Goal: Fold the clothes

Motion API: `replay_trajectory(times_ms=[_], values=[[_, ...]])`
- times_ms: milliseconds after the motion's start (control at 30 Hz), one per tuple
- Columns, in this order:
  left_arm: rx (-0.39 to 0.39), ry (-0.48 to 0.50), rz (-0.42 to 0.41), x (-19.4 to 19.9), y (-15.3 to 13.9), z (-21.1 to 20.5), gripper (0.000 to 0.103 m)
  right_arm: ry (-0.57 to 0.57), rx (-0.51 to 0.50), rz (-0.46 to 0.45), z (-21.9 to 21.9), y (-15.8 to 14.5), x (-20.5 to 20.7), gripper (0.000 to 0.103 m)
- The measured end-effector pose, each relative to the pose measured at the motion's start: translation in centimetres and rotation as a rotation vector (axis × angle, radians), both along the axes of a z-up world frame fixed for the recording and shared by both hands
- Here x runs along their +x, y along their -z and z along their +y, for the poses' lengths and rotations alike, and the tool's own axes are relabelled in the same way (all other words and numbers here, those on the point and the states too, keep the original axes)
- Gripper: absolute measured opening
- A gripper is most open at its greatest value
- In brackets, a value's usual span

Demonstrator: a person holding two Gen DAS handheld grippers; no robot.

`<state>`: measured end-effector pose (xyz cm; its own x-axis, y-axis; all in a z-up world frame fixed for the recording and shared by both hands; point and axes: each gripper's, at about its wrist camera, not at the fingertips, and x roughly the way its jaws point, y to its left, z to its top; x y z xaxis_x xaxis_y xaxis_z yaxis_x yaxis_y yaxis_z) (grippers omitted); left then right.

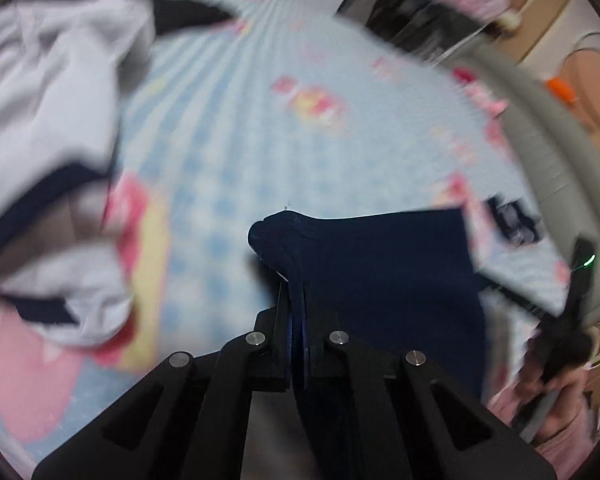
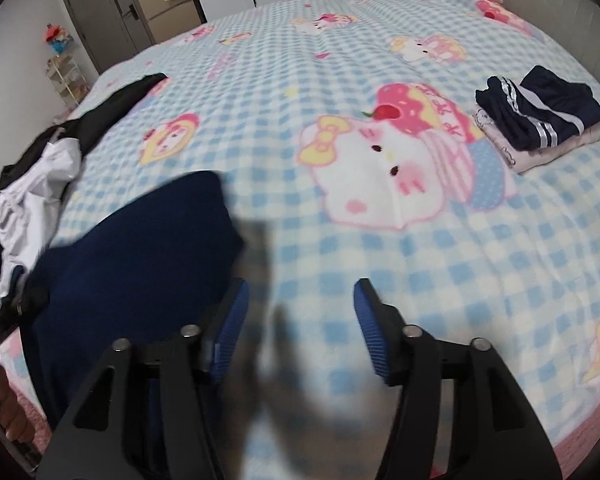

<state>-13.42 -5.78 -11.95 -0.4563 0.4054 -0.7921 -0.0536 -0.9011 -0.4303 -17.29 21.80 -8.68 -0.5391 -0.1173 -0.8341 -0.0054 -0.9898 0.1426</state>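
Above the blanket, left gripper pinches navy garment; right gripper fingers spread.

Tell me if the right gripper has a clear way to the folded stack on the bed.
Probably yes. The right gripper is open and holds nothing, and only bare blanket lies between it and the folded stack ahead to its right. The navy garment hangs off to its left, out of the path.
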Motion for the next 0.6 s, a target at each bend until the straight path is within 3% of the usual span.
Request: replay_trajectory(times_ms=[33,100,167,233,300,367,400,500,600], values=[[-0.009,0.006,-0.015,-0.1,0.4,0.0,0.010,-0.008,0.008,0.001,-0.2,0.0,-0.3,0.057],[-0.051,-0.037,0.073,0.4,-1.3,-0.1,0.033,-0.025,0.024,0.004,-0.5,0.0,-0.9,0.057],[-0.093,-0.080,0.161,0.8,-3.0,-0.2,0.041,-0.042,0.039,0.006,-0.8,0.0,-1.5,0.057],[-0.115,-0.099,0.247,1.2,-4.6,-0.2,0.041,-0.059,0.055,0.009,-1.1,0.0,-2.1,0.057],[-0.045,-0.001,0.303,1.5,-5.6,0.8,0.041,-0.076,0.071,0.012,-1.5,0.0,-2.8,0.057],[0.001,0.123,0.242,1.1,-4.6,2.7,0.040,-0.098,0.066,0.026,-1.9,-0.3,-2.8,0.057],[-0.015,0.170,0.199,0.9,-3.5,4.1,0.037,-0.110,0.061,0.034,-2.1,-0.4,-2.7,0.057],[-0.126,0.271,0.085,-0.2,-0.2,7.6,0.034,-0.142,0.055,0.053,-2.6,-0.8,-2.7,0.057],[-0.212,0.286,0.070,-1.8,0.8,9.4,0.033,-0.161,0.095,0.035,-2.9,-0.6,-4.2,0.057]])
